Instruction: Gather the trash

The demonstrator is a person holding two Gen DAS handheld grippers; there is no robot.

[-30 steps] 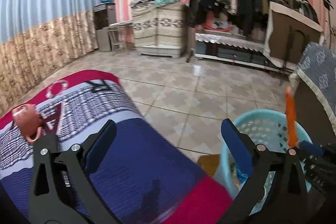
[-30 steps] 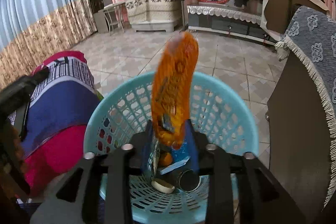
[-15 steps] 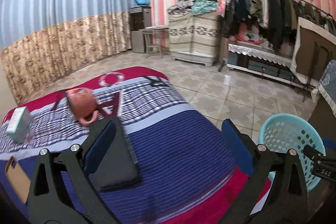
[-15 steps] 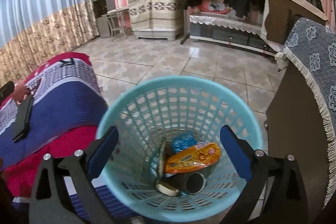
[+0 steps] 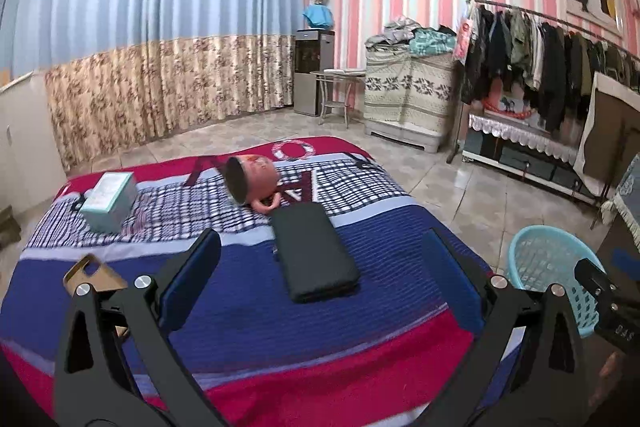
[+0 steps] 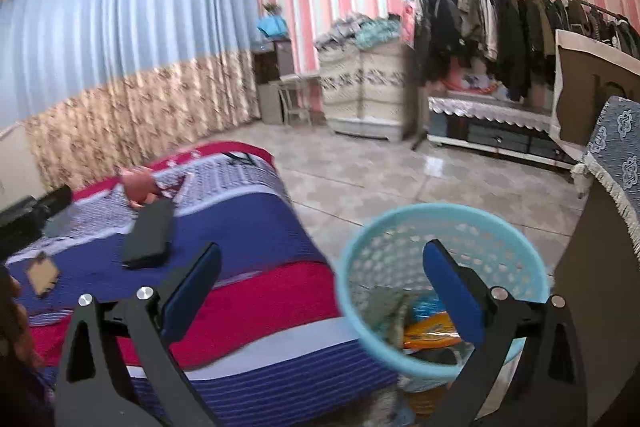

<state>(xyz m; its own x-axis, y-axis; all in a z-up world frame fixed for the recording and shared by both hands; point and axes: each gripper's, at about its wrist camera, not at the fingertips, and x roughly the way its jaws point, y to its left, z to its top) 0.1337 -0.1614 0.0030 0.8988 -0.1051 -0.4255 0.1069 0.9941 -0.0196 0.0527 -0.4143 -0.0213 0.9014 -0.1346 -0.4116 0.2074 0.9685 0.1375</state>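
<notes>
A light blue plastic basket [image 6: 444, 251] stands on the floor beside the low table; it also shows in the left wrist view [image 5: 548, 267]. Inside lie an orange snack wrapper [image 6: 430, 333] and other trash. My right gripper [image 6: 320, 287] is open and empty, above the table's edge, left of the basket. My left gripper [image 5: 320, 275] is open and empty above the table covered by a red, blue and checked cloth [image 5: 248, 307].
On the cloth lie a black case [image 5: 316, 253], a tipped pink mug [image 5: 252, 183], a teal box [image 5: 110, 201] and a tan phone case [image 5: 90, 273]. A dark cabinet with a blue cover [image 6: 608, 211] stands right of the basket. Tiled floor [image 5: 460, 187] lies beyond.
My right gripper opened and dropped the orange wrapper into the basket, then swung left. My left gripper swung left from the basket to over the table.
</notes>
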